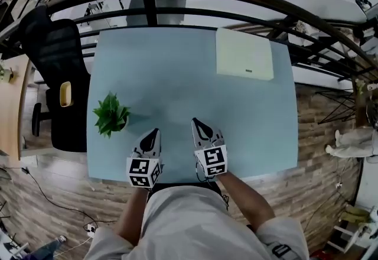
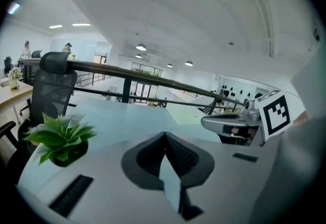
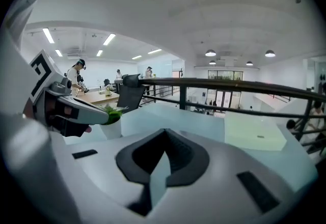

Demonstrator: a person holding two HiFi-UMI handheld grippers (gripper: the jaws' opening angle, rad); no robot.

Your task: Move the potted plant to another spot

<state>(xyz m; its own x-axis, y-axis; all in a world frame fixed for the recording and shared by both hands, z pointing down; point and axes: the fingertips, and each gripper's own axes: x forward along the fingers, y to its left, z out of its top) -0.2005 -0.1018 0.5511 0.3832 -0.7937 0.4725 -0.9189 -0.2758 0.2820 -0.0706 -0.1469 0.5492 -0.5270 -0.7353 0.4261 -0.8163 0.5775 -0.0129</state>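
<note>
Judging by how things lie, no carrying is under way: the potted plant (image 1: 110, 114) is seen upright on the table (image 1: 177, 75), close to its left edge, and is touched by neither tool. Whether this is its old spot or its new one cannot be told. The left gripper (image 1: 155, 133) is held with its jaws pressed together on nothing, near the plant on its right but apart from it. The right gripper (image 1: 196, 123) is likewise closed and empty, just beside the left one. If the move is yet to be made, the jaws would first have to be opened and set round the pot.

The plant is made up of stiff, pointed green leaves fanned into a rosette above a small rounded pot, shown white and smooth in the right gripper view. The tabletop is a flat, matte, pale blue rectangle, and a thin pale yellow pad (image 1: 244, 53) is laid at its far right corner. The grippers' pads (image 2: 181, 154) are dark and finely ribbed.
</note>
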